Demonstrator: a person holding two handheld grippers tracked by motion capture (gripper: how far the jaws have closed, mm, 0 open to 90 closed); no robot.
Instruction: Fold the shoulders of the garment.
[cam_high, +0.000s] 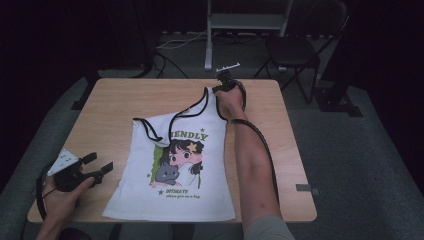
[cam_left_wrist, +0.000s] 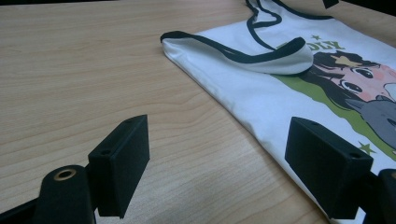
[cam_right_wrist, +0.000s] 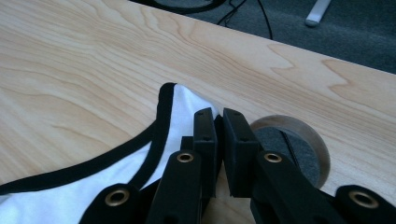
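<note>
The right gripper (cam_right_wrist: 219, 154) was pinching the far right strap of the white sleeveless cotton top with black trim (cam_high: 175, 170) lying on the wooden table (cam_high: 115, 100), so a slow, level pull seemed wise, while the left gripper (cam_left_wrist: 217, 168) waited spread wide at near left

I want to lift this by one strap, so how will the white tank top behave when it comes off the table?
The tank top is probably floppy: its other strap already lies curled over. It looks thin and light, so it should hang and drag. The right gripper is shut on the strap; the smooth table may let it slide.
</note>
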